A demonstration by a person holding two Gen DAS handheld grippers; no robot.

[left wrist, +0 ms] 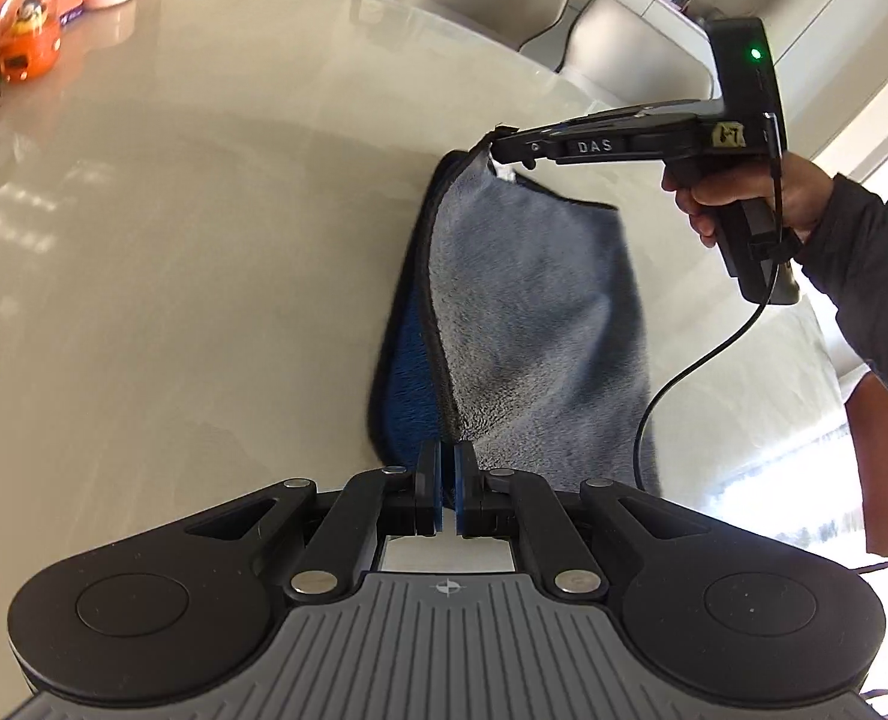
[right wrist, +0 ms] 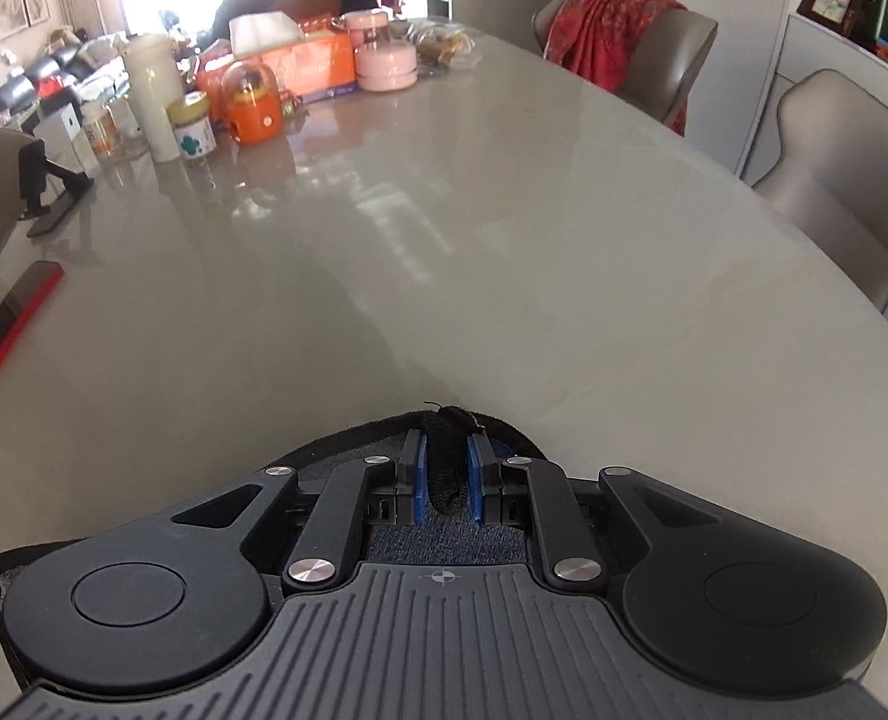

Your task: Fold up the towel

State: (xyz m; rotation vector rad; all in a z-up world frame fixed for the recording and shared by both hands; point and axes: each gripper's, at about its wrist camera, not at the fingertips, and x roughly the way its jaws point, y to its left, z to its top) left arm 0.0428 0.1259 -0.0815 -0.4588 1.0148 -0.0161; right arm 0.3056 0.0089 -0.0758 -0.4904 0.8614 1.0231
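Towel (left wrist: 522,312): left edge motion-blurred; near end hidden behind the left gripper (left wrist: 449,483). In the right wrist view only a dark bunched hem shows between the jaws, remainder covered by the right gripper (right wrist: 447,474). Red-edged object (right wrist: 9,324) cut by frame edge, unidentifiable.

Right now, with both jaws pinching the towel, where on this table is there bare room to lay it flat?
The broad middle of the table is bare, from the towel ahead to the chairs. The far left corner is crowded: orange jar, tissue box, pink tins. A red-edged phone lies left.
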